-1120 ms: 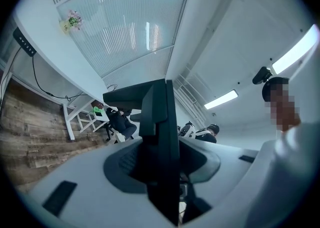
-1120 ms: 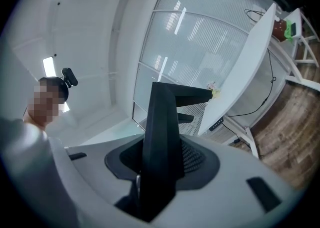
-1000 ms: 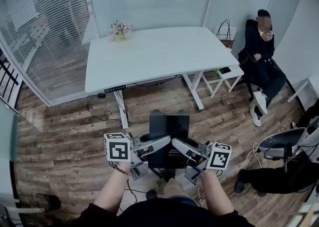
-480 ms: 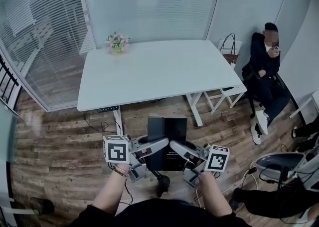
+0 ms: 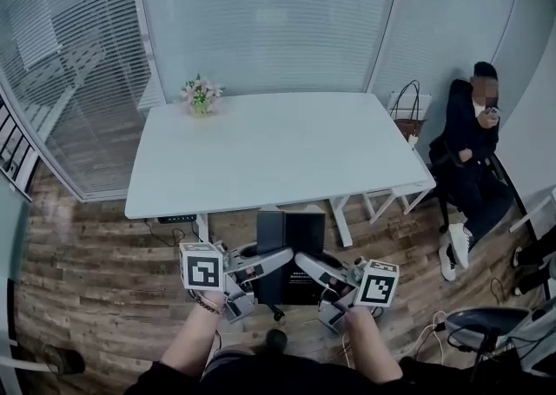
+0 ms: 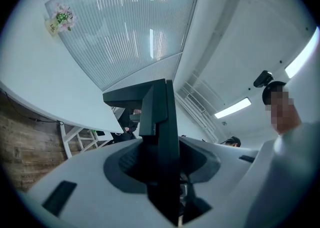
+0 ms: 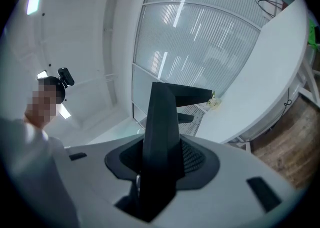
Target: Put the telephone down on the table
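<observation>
The black telephone [image 5: 290, 246] hangs in the air between my two grippers, just in front of the near edge of the white table [image 5: 261, 154]. My left gripper [image 5: 276, 260] is shut on the phone's left side. My right gripper [image 5: 306, 263] is shut on its right side. In the left gripper view the telephone [image 6: 160, 127] stands edge-on between the grey jaws of the left gripper [image 6: 162, 174], with the table [image 6: 35, 81] to the left. The right gripper view shows the same for the telephone [image 7: 161, 127] and the right gripper [image 7: 157, 174], with the table [image 7: 265, 71] at right.
A small pot of flowers [image 5: 199, 94] stands at the table's far left corner. A person [image 5: 473, 137] sits by the wall at the right, next to a small white side table [image 5: 401, 124]. A chair [image 5: 482, 324] is at the lower right. Glass walls with blinds lie behind the table.
Both grippers have carried the telephone forward towards the table, which now lies closer and lower in the head view. The grips have not changed.
</observation>
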The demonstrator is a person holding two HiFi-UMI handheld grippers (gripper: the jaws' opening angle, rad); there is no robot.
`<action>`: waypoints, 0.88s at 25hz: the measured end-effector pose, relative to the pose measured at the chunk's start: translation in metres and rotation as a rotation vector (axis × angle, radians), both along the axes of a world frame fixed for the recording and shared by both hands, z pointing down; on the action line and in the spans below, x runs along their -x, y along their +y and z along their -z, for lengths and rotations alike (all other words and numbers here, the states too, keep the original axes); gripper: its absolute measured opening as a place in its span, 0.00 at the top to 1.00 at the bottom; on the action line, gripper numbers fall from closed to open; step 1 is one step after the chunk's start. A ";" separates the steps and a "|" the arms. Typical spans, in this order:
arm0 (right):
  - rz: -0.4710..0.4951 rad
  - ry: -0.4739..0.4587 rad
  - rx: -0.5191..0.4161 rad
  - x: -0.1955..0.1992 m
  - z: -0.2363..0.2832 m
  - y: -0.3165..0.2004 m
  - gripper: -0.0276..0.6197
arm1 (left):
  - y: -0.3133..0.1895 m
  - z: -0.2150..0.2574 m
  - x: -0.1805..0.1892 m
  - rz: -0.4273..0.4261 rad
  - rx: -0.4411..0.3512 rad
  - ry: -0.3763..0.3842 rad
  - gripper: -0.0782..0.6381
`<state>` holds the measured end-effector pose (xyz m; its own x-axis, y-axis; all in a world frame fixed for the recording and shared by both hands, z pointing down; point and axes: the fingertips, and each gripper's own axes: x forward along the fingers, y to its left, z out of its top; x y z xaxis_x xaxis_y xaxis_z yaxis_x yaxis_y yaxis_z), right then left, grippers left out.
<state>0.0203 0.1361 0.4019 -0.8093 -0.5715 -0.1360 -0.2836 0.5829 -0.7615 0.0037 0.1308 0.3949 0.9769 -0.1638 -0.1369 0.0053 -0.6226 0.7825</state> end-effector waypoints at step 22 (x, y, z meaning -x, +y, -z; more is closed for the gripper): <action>0.028 -0.012 0.024 -0.006 -0.004 -0.033 0.70 | -0.033 -0.004 -0.006 0.027 0.021 -0.009 0.63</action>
<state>0.0265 0.1030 0.4057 -0.8237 -0.5515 -0.1320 -0.2580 0.5717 -0.7788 0.0097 0.0975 0.3993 0.9733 -0.1930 -0.1242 -0.0188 -0.6062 0.7951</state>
